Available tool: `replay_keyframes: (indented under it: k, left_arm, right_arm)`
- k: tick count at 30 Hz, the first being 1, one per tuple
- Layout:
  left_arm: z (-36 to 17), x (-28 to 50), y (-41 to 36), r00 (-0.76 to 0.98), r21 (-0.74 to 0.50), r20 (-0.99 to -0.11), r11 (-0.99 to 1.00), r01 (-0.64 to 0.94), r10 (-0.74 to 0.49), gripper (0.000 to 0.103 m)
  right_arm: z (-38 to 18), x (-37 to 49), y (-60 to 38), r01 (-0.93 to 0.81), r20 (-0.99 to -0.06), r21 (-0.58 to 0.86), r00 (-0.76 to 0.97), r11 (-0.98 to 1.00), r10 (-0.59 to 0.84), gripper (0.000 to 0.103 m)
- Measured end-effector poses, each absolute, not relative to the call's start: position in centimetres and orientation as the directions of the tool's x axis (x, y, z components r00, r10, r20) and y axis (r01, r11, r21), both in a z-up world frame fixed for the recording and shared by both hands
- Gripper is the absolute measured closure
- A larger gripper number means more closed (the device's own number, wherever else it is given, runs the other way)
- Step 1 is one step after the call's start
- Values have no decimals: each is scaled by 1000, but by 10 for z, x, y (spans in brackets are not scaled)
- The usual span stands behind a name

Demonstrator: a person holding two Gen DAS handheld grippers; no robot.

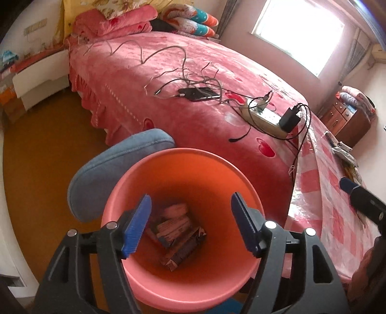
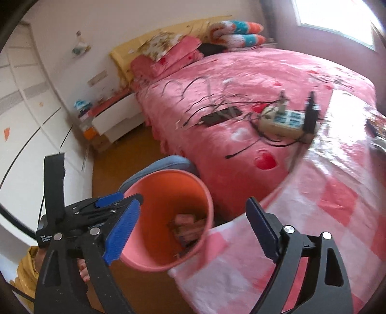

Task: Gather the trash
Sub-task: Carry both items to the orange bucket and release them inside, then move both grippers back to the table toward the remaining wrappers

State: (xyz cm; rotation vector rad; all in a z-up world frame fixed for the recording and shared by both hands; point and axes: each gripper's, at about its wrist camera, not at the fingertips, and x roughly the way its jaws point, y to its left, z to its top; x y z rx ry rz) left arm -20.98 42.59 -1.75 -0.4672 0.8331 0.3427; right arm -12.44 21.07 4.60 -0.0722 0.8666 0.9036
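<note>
- Left tongs (image 1: 190, 224) spread apart, empty, above the mouth of the pink bin (image 1: 183, 159).
- Crumpled wrappers (image 1: 177, 241) lie at the bin's bottom.
- Bin stands on the floor beside the bed (image 1: 205, 125).
- Right tongs (image 2: 190, 231) apart, empty, just right of the bin.

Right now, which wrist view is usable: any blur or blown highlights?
Left wrist: sharp, round salmon plastic bin crisp; window blown out. Right wrist: motion-smeared, beige power strip soft, window clipped. Both bowed by fisheye.
</note>
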Motion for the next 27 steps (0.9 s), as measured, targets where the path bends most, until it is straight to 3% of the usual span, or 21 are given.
replay_keyframes:
  k: [27]
  left_arm:
    - [19, -151, 291, 677, -257, -732, 951, -171, -77, 29]
  right_arm:
    - [56, -108, 55, -483, -638, 334, 516, 810, 571, 14]
